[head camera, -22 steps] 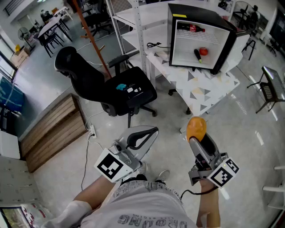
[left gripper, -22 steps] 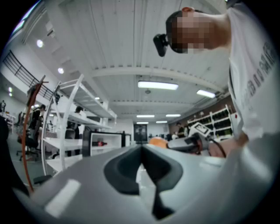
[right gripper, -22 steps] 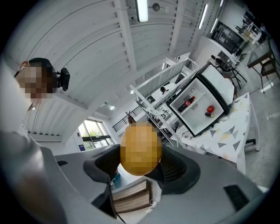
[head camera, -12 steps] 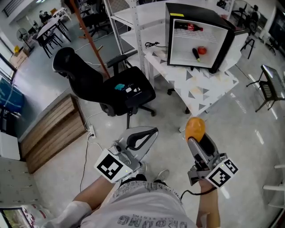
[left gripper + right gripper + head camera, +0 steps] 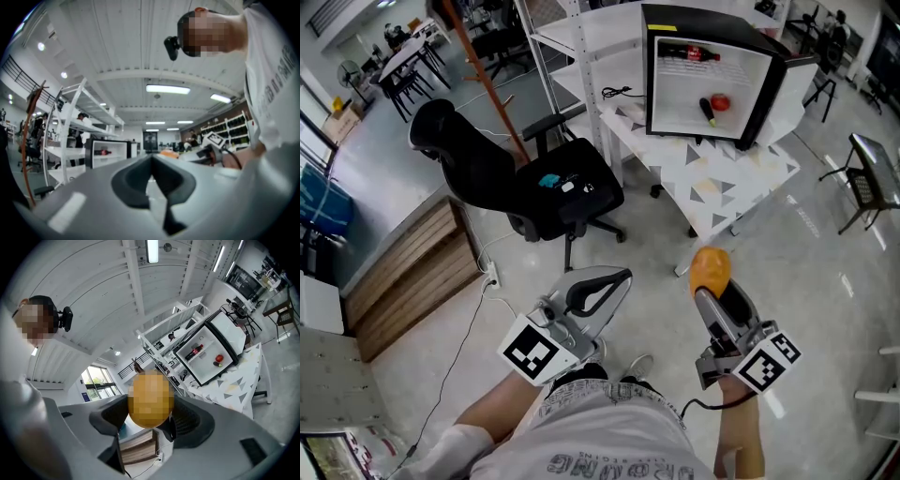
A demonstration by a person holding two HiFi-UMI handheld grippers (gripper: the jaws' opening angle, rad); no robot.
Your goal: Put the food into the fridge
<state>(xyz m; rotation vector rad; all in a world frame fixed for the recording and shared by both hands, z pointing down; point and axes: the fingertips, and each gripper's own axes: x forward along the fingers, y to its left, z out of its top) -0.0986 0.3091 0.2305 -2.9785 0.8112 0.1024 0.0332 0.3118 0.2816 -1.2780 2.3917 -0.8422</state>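
An orange-yellow round fruit (image 5: 711, 268) sits between the jaws of my right gripper (image 5: 711, 279), which is shut on it, held out over the floor. In the right gripper view the fruit (image 5: 151, 399) fills the gap between the dark pads. The small black fridge (image 5: 712, 21) stands open on a white table ahead. It holds a cola bottle (image 5: 689, 52), a red tomato (image 5: 720, 101) and a dark long item (image 5: 707, 111). My left gripper (image 5: 623, 275) is shut and holds nothing, low at the left. Its tips meet in the left gripper view (image 5: 151, 157).
A black office chair (image 5: 534, 183) with small items on its seat stands between me and the table (image 5: 736, 178) on the left. White metal shelving (image 5: 572, 56) is behind it. A wooden crate (image 5: 412, 272) and a floor cable lie left; another chair (image 5: 872, 187) stands right.
The fridge and table have drifted slightly up and left in the head view. Both grippers keep their places and the fruit stays in the right one.
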